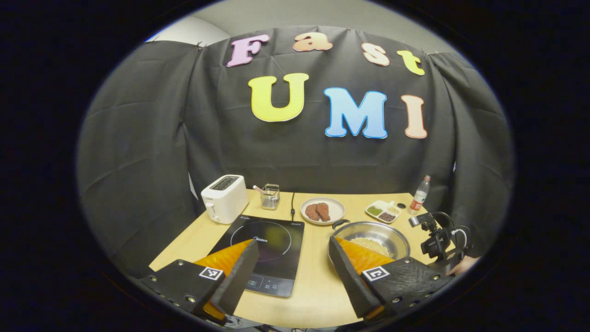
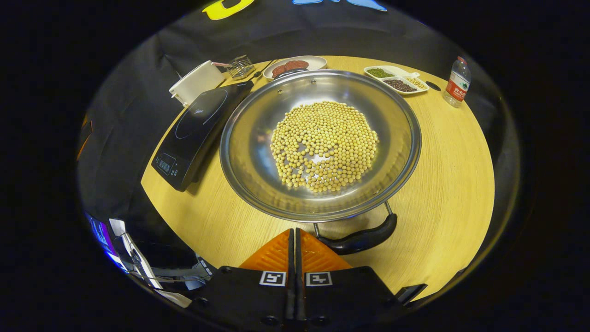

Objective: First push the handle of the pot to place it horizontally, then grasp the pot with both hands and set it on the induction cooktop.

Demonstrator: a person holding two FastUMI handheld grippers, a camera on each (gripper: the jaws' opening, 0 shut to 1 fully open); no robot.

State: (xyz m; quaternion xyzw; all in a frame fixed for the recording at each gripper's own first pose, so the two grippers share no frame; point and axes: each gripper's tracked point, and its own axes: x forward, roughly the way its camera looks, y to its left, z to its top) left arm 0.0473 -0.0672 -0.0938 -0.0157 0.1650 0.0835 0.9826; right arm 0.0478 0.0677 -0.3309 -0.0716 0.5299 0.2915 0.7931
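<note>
Pot point(image 2: 320, 143) (beans inside) sits mid-table beside the cooktop point(image 2: 198, 127); right gripper point(image 2: 295, 240) pinched closed by its handle point(image 2: 362, 237), left gripper point(image 1: 292, 269) wide.

The left gripper point(image 1: 291, 269) hangs above the near edge of the counter point(image 1: 318, 295) with its jaws spread wide apart, its 2 fingers point(image 1: 237, 276) angled toward each other at the tips and gripping nothing. The right gripper point(image 2: 295, 244) has its jaws pressed together, the 2 fingers meeting along a thin seam, and it is held low with the tips just beside the pot handle point(image 2: 364, 237); whether they touch it cannot be told. In the left gripper view the right gripper point(image 1: 438, 240) sits farther off, with a bit of the hand point(image 1: 465, 265) holding it showing below.
</note>
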